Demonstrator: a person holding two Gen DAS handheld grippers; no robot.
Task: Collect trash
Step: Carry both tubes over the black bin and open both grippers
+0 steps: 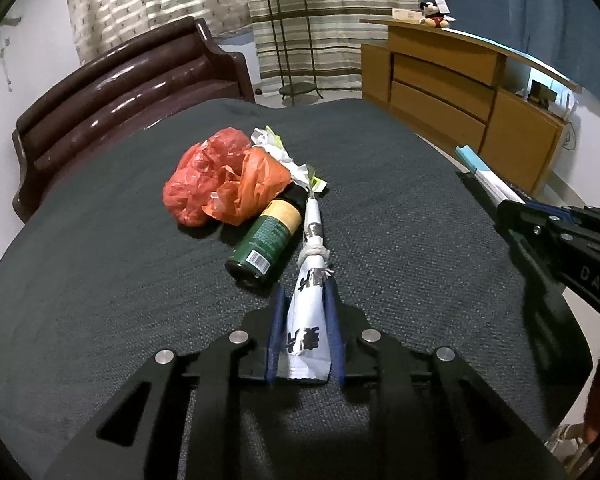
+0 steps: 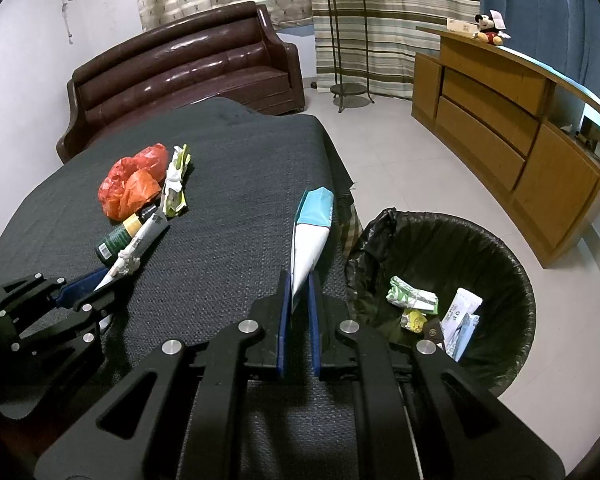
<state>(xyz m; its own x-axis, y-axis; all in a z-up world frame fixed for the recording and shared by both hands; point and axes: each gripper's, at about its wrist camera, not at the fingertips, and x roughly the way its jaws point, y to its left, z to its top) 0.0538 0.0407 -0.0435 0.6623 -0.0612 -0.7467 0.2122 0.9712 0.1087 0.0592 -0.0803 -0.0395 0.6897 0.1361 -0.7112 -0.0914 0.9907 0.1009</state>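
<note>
My left gripper (image 1: 305, 288) is shut on a white knotted wrapper with black print (image 1: 312, 240), which lies on the dark grey tablecloth (image 1: 100, 260). Beside the wrapper a green spray can (image 1: 264, 236) lies on its side. Red and orange plastic bags (image 1: 216, 180) and a crumpled white-green wrapper (image 1: 296, 160) sit just beyond. My right gripper (image 2: 300, 276) is shut on a white and blue packet (image 2: 312, 216) near the table's right edge. A bin with a black liner (image 2: 500, 248) stands on the floor right of it and holds several scraps.
A brown leather sofa (image 2: 188, 68) stands behind the table. A wooden cabinet (image 2: 500, 128) runs along the right wall, with a metal plant stand (image 2: 348, 40) by the curtains. Pale tiled floor (image 2: 400, 152) lies between table, bin and cabinet.
</note>
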